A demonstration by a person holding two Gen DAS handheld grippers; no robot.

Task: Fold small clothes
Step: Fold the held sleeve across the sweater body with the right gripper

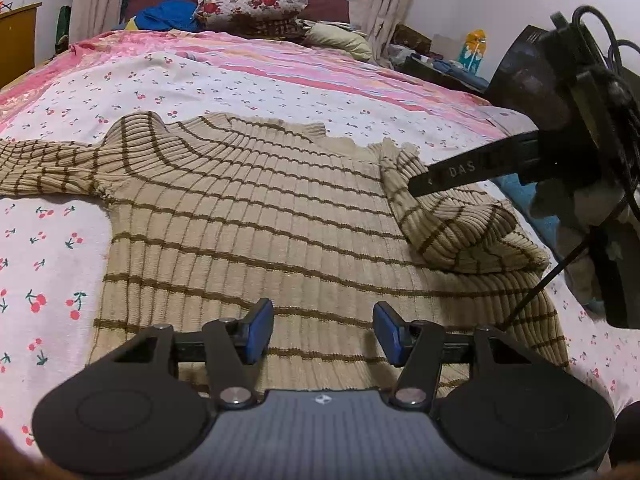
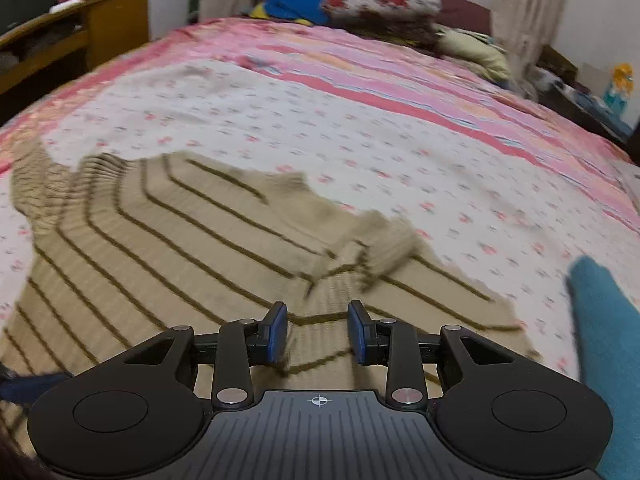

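Beige brown-striped sweater [image 1: 256,216] flat on bed, rt sleeve [image 1: 452,220] folded in.

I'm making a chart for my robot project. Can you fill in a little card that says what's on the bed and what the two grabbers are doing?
clothing: beige striped sweater, lying flat on the bed
right sleeve: folded in over the body
left sleeve: stretched out to the side
bed cover: pink cherry-print sheet
left gripper: fingers open, above the sweater's lower part, holding nothing
right gripper: fingers open, over the folded sleeve; picture is blurry
other cloth: teal fabric at the bed's right edge
far end: floral pillow
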